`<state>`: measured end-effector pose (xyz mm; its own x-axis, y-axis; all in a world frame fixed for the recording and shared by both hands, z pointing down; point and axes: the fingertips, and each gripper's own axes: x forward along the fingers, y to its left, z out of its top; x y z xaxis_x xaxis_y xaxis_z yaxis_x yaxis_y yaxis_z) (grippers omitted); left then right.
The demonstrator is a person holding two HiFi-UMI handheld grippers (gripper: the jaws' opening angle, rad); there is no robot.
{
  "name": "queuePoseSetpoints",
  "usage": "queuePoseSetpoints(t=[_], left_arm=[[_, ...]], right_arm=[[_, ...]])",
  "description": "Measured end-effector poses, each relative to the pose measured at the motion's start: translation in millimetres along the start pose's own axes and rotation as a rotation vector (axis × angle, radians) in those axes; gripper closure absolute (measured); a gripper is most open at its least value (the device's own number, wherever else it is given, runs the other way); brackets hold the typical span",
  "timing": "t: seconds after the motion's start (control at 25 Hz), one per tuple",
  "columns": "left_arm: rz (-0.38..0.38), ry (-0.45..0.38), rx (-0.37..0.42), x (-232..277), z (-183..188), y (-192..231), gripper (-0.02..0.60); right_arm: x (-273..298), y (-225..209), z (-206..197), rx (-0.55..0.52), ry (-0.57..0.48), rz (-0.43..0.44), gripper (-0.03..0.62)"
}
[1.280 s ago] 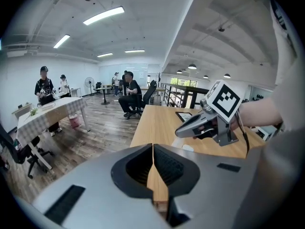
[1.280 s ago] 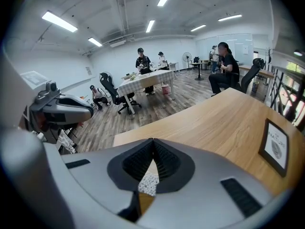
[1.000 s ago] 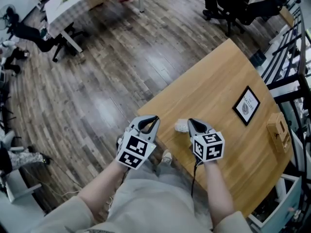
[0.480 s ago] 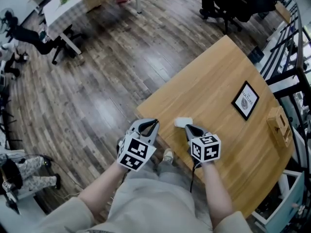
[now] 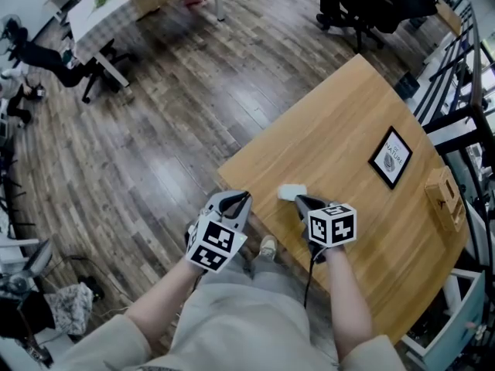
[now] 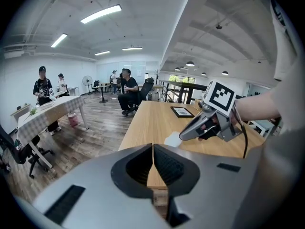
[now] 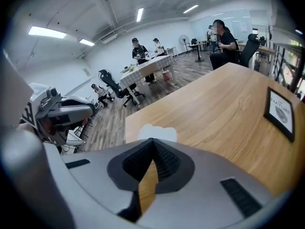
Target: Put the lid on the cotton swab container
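Left tool (image 5: 240,198): jaws together, nothing between them, hanging at the near edge of the surface (image 5: 340,122). Right tool (image 5: 301,202): also closed and empty, with its tips just beside the white piece (image 5: 291,192). That piece lies on the surface close to the near corner.

Step in hand, as judged: approach, with no grasp made yet.
- Neither tool can take anything while closed, so the right tool should part its jaws before moving in.
- Take the piece across its sides, not from above. It looks light and could skid.
- It sits near the edge, so push inward and never toward the floor.
- The left tool could steady the base while the lid is pressed down squarely, since a tilted lid may jam.

Unclear:
- Lid and container cannot be told apart. The white piece may be either one, or both together.
- From the right gripper view, the tool's own jaws cover the lower part of the piece (image 7: 157,131). Only a rounded pale top shows.
- No view settles whether the right tips touch it.
- No second white part is seen anywhere on the surface.
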<state>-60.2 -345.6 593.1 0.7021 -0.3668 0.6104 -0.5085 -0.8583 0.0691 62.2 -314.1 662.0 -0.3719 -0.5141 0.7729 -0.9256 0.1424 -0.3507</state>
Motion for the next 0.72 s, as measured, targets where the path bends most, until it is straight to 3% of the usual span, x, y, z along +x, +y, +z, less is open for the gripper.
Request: queuePoseSetpoints(t=[0.2,0.36,0.72], left_arm=[[-0.001,-0.005,0.015,1,2,-4,0.554],[0.01,-0.022,0.025,-8,15,-3,0.554],[0.067,-0.096,0.055,-47,62,-3,0.554]], right_arm=[[1,2,0,-0.047,0.017,0.0,0.568],[-4,3,1,-0.075,-0.002,-0.055,0.568],[-73,28,46,-0.132,-0.165,-0.059,0.568]])
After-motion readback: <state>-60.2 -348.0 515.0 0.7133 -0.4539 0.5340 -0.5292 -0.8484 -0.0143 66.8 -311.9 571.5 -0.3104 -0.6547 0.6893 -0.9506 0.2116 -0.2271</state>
